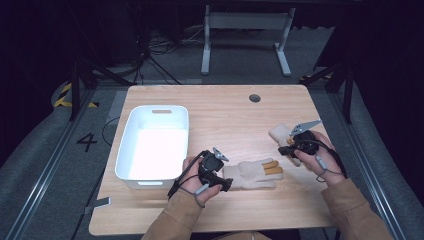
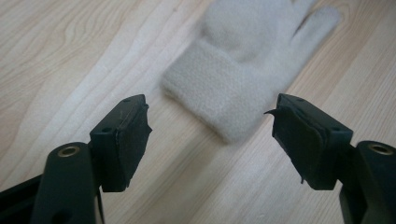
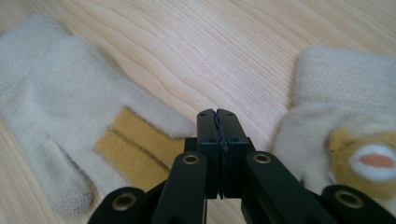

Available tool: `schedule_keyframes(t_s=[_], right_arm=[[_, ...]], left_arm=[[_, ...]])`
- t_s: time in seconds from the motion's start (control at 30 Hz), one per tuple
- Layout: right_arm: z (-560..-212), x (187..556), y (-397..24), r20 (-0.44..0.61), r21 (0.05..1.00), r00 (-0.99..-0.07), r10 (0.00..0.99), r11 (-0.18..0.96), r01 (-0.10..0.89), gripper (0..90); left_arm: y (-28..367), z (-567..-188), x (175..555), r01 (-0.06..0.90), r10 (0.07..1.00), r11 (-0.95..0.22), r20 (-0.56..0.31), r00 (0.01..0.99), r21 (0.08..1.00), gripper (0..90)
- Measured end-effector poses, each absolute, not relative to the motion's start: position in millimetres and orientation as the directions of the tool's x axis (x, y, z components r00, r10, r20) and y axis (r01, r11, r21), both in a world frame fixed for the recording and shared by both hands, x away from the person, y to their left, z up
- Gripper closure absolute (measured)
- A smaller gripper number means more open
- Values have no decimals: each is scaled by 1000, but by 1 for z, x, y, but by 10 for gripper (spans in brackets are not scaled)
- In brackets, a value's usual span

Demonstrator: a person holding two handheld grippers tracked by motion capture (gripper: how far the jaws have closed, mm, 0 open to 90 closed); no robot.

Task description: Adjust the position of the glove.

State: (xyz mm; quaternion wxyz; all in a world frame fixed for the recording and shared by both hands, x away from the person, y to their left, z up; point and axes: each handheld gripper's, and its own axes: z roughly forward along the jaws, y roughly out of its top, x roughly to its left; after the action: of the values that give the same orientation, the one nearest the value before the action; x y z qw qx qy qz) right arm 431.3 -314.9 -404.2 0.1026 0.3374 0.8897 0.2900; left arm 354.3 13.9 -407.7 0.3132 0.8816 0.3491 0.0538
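Observation:
A cream knit glove (image 1: 252, 174) with two yellow fingers lies flat on the wooden table (image 1: 225, 115), near its front. My left gripper (image 1: 226, 181) sits just left of the glove's cuff. In the left gripper view the cuff (image 2: 233, 79) lies just ahead of the left gripper (image 2: 210, 112), whose jaws are open and not touching it. A second cream glove (image 1: 279, 133) lies at the right, partly under my right gripper (image 1: 286, 150). In the right gripper view the right gripper (image 3: 218, 116) is shut on nothing, over bare wood between the first glove (image 3: 70, 107) and the second glove (image 3: 336, 102), which has a bear face.
An empty white plastic bin (image 1: 152, 145) stands on the left part of the table, close to my left hand. A small round grommet (image 1: 254, 98) sits near the far edge. A white desk frame (image 1: 245, 35) stands on the floor beyond the table.

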Motion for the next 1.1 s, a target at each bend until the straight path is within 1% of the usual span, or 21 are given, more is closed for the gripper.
schedule_keyframes(t_s=[0.2,0.27,0.43,0.6,0.7,0.9,1.1], right_arm=[[-407,432,-308,25,586,-764,645,610,534,900],[-409,432,-301,37,596,-772,634,606,527,900],[-412,433,-289,54,602,-789,612,610,515,900],[-422,437,-275,45,600,-802,595,626,498,899],[-427,438,-270,45,600,-804,593,627,496,876],[-435,443,-266,37,569,-800,598,645,509,887],[-437,441,-266,39,542,-806,590,665,513,895]], left_arm=[[19,-404,351,563,646,-530,-127,752,635,268],[22,-403,350,560,638,-531,-135,758,636,255],[28,-403,348,563,637,-527,-143,758,637,258],[30,-403,347,563,637,-525,-144,757,638,259],[30,-405,347,560,631,-535,-143,763,633,258],[29,-407,345,556,624,-547,-137,769,626,256],[29,-408,347,554,620,-550,-140,772,625,257]])
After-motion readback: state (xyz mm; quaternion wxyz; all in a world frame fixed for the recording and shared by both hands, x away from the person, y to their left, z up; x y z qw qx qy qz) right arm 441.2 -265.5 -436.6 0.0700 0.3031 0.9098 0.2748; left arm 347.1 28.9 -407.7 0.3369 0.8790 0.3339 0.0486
